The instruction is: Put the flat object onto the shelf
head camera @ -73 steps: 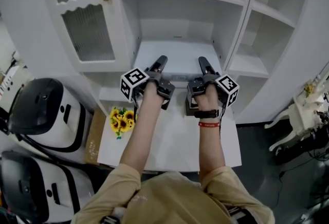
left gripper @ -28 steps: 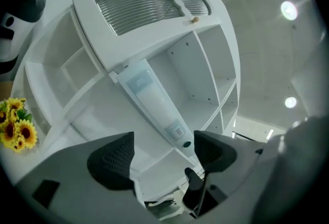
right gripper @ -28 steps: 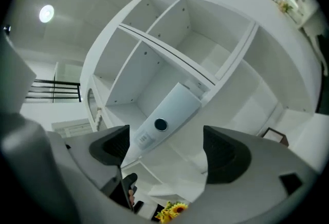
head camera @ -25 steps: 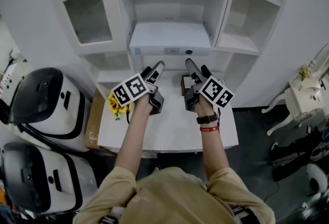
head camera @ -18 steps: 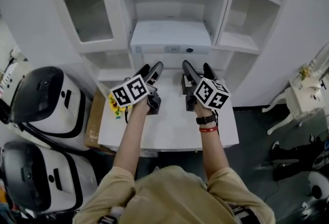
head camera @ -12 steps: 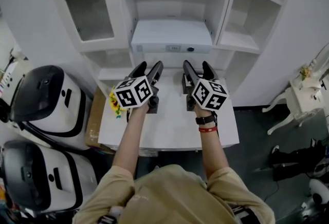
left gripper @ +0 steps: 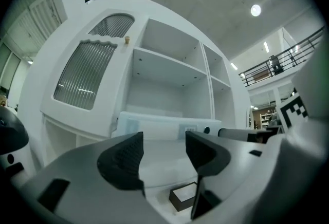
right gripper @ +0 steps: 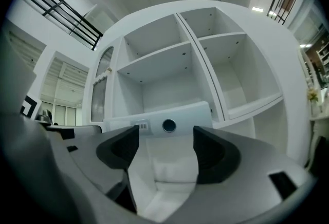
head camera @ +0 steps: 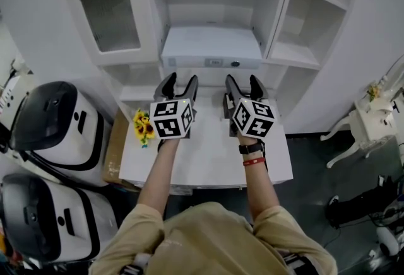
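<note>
matt white shelf (head camera: 302, 53), ribbed glass door (head camera: 120, 24)

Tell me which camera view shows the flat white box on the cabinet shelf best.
The head view: it shows the whole flat white box from above, top surface and front edge together. Both gripper views catch only its front face, seen from low down and bent by the wide lens.

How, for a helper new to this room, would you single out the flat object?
Start at the white cabinet, at its open middle bay right of the glass door. The flat white object lies on that bay's floor; its front edge carries a small label and a dark round spot.
</note>
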Demonstrator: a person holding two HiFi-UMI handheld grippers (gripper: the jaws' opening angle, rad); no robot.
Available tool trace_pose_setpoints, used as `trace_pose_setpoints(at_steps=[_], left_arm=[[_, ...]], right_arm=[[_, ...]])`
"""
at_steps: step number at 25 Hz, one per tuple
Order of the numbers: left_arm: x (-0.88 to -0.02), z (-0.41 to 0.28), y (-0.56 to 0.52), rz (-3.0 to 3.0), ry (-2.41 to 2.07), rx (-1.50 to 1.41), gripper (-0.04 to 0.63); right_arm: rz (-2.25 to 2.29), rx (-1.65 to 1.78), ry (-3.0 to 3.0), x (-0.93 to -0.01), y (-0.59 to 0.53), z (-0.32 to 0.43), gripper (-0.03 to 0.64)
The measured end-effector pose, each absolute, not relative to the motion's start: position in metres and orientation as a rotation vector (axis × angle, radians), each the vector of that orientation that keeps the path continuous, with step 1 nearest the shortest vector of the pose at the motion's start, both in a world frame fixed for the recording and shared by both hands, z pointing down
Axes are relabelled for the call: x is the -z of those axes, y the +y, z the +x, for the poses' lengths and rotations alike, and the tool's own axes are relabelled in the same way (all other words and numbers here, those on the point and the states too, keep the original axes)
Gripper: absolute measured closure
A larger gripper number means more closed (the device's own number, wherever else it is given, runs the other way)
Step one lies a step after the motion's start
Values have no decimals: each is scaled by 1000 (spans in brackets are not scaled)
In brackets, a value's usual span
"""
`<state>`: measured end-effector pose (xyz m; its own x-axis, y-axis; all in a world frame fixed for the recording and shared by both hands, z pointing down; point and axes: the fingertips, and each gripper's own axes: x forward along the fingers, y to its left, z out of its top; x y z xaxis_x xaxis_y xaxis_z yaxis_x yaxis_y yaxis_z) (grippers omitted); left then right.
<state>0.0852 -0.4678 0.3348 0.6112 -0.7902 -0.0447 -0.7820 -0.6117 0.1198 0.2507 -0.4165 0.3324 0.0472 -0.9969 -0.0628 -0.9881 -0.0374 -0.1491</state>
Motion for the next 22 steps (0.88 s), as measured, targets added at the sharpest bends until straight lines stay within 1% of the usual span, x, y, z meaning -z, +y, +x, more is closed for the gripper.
trace_pose_setpoints(at_steps=[8, 22], left_arm=[[-332, 86, -482, 2758, -1390, 133, 339], [-339, 94, -510, 2749, -1406, 99, 339]], right_arm=[[-2221, 68, 2028, -331, -430, 259, 293], [-2259, 43, 2020, -331, -454, 264, 301]])
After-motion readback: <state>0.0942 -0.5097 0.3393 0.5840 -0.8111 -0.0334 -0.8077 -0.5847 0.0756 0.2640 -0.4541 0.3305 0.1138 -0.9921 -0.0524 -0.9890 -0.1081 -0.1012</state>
